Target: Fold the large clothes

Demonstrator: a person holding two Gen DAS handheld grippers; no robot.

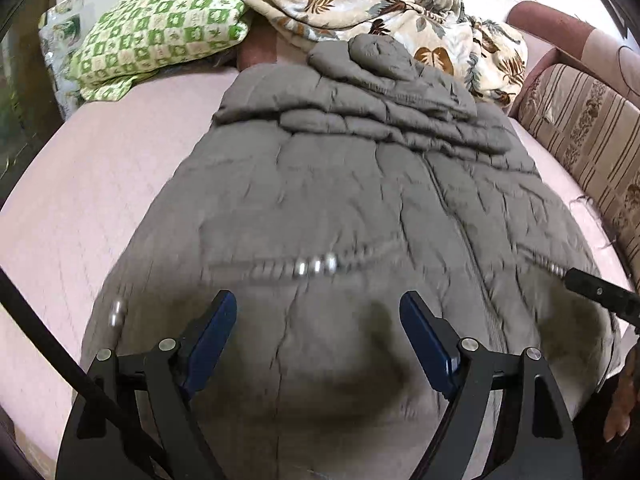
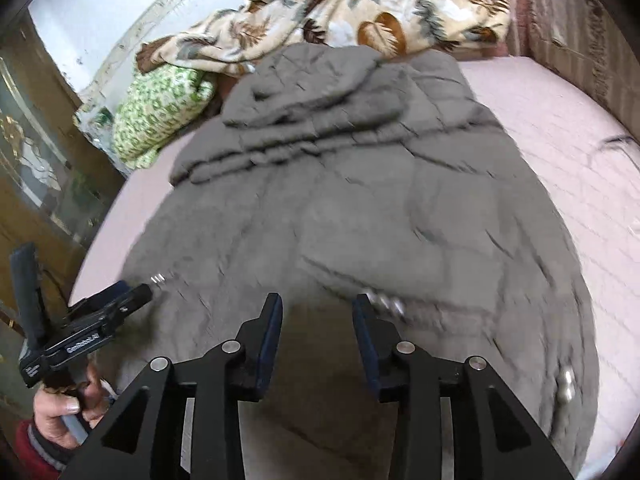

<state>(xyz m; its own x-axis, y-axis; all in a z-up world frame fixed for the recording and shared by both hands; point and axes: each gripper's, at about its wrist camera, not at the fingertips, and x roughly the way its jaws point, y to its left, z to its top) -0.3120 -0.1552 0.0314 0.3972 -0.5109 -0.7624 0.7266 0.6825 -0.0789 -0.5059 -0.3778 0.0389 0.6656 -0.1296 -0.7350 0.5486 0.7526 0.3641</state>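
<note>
A large grey quilted jacket [image 1: 352, 200] lies flat on a pink bed sheet [image 1: 100, 184], its folded upper part and hood bunched at the far end. Silver snaps [image 1: 316, 266] run across its near part. My left gripper [image 1: 318, 312] is open and empty, hovering just above the jacket's near hem. The jacket also fills the right wrist view [image 2: 360, 208]. My right gripper [image 2: 318, 310] is open and empty above the near hem, beside silver snaps [image 2: 386, 302]. The left gripper shows in the right wrist view [image 2: 136, 296], and the right gripper's tip in the left wrist view [image 1: 576, 278].
A leaf-print blanket [image 1: 380, 4] and a green checked pillow [image 1: 160, 36] lie at the head of the bed. A striped sofa arm [image 1: 592, 128] borders the right side. A wooden cabinet [image 2: 36, 152] stands to the left.
</note>
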